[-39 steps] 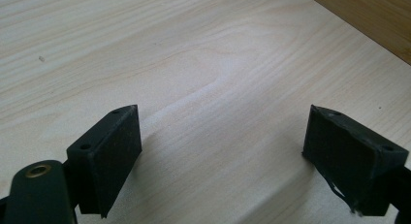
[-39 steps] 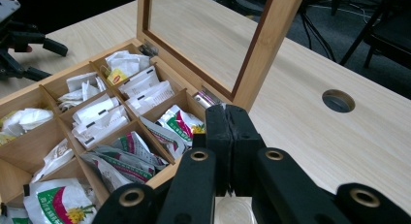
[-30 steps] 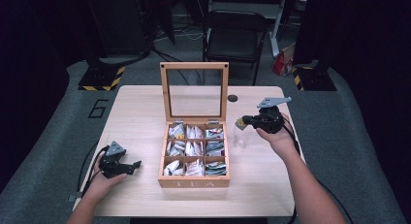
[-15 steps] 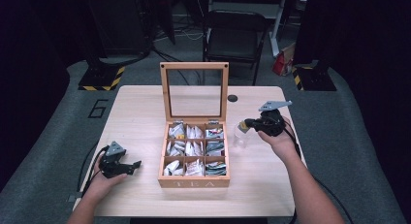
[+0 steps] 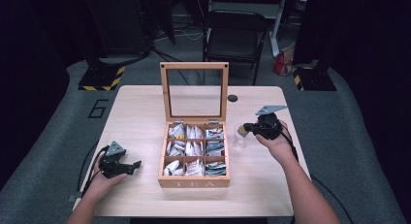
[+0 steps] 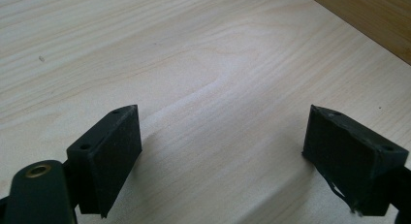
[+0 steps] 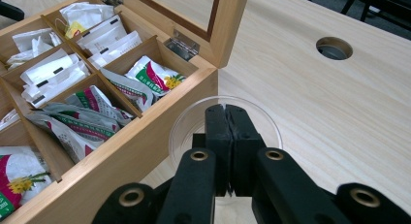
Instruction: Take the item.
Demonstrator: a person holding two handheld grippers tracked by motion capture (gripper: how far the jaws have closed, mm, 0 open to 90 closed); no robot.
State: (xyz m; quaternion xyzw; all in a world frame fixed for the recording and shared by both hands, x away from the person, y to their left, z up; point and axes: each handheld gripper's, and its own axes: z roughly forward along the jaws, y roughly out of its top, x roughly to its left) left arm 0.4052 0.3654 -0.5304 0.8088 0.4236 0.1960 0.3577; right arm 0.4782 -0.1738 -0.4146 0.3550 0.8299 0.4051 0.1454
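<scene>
An open wooden tea box (image 5: 194, 182) sits mid-table, its glass lid (image 5: 194, 94) standing upright and its compartments full of tea bags (image 7: 72, 71). Just right of the box stands a clear glass (image 5: 239, 136), whose rim (image 7: 186, 115) shows under my right gripper (image 7: 226, 109). My right gripper (image 5: 244, 129) is shut, and a small yellow tea bag (image 5: 241, 131) shows at its tips over the glass; the jaws hide the bag in the right gripper view. The left gripper (image 5: 137, 164) rests on the table left of the box, and its view shows the left gripper (image 6: 223, 151) open over bare wood.
The light wood table (image 5: 140, 112) has a round cable hole (image 5: 233, 98) behind the box, also seen as the hole (image 7: 333, 47). A black chair (image 5: 235, 37) stands beyond the far edge. A corner of the tea box (image 6: 373, 15) shows in the left gripper view.
My right gripper has shifted slightly lower, down onto the glass beside the box. The left gripper has not moved.
</scene>
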